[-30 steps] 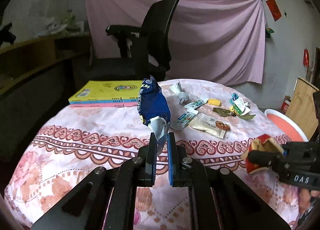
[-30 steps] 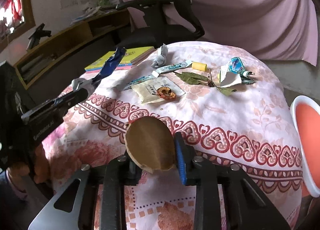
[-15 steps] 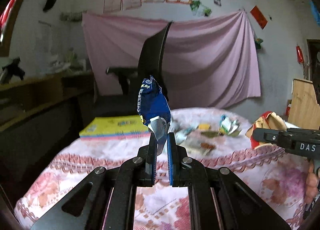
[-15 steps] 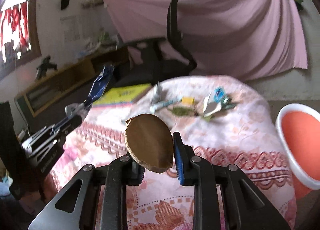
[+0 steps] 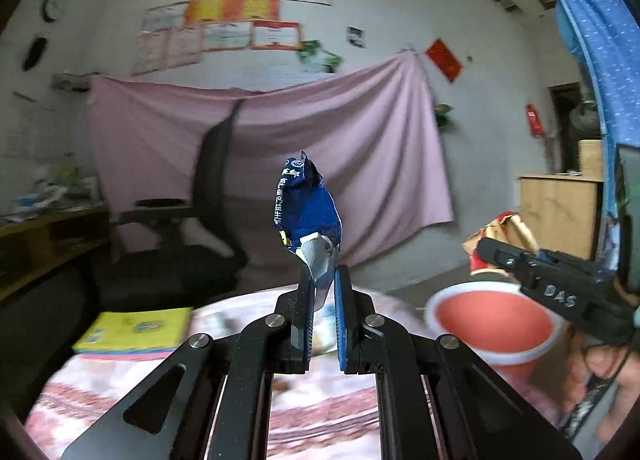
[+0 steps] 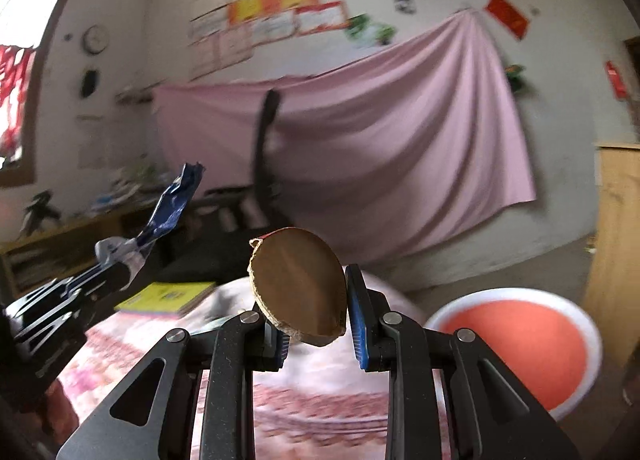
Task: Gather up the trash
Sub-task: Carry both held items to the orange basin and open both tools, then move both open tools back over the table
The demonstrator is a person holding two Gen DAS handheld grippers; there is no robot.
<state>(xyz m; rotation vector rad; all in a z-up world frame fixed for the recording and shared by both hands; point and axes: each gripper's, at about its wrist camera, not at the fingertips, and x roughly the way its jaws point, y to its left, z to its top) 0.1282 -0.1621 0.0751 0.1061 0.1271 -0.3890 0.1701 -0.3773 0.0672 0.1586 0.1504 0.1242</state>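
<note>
My left gripper (image 5: 322, 280) is shut on a blue snack wrapper (image 5: 306, 205) that stands up from its tips, held high above the table. My right gripper (image 6: 316, 300) is shut on a crushed brown paper cup (image 6: 298, 284) with a red outside. In the left wrist view the right gripper (image 5: 500, 256) holds the cup (image 5: 502, 234) over a red bin with a white rim (image 5: 492, 322). In the right wrist view the bin (image 6: 516, 344) lies low at the right, and the left gripper (image 6: 116, 266) with the wrapper (image 6: 172, 205) is at the left.
A table with a pink patterned cloth (image 5: 320, 408) lies below both grippers. Yellow books (image 5: 136, 330) lie at its left back. A black office chair (image 5: 192, 236) stands behind it before a pink curtain (image 5: 360, 163). A wooden cabinet (image 5: 560, 211) stands at the right.
Both grippers have risen and tilted up with their trash and swung right. The red bin has come closer in both views, and the table litter has dropped out of sight.
</note>
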